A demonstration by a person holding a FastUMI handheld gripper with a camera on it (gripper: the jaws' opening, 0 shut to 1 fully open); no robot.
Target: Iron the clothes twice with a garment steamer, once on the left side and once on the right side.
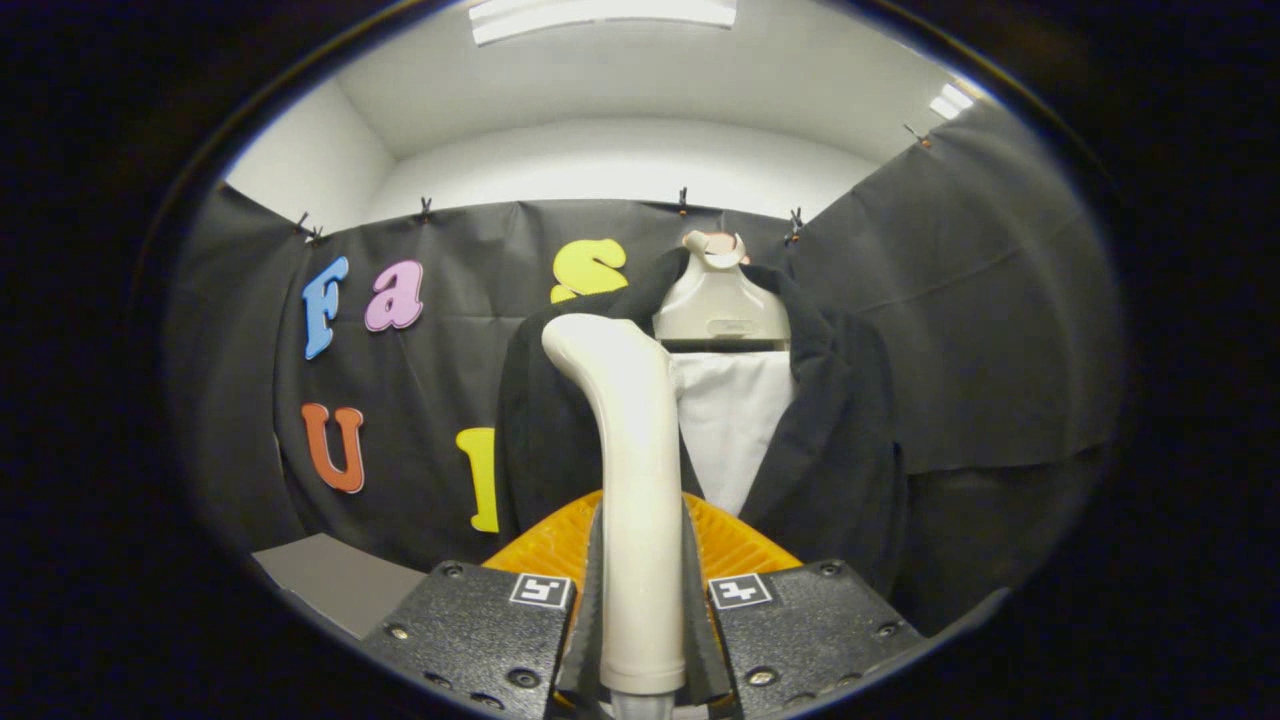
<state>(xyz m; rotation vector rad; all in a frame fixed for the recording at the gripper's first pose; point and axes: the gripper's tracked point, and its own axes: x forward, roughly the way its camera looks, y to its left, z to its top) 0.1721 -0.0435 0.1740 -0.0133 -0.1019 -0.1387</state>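
My gripper (642, 590) is shut on the cream handle of the garment steamer (625, 450), which stands upright between the fingers with its head bent toward the clothes. Just beyond hangs a black jacket (840, 430) over a white inner panel (730, 420) on a cream hanger stand (720, 300). The steamer head sits in front of the jacket's left shoulder; I cannot tell whether it touches the cloth.
A grey tabletop (330, 585) shows low to the left of the fingers. Black cloth walls close in behind and to the right of the jacket. A white ceiling with strip lights (600, 15) is overhead.
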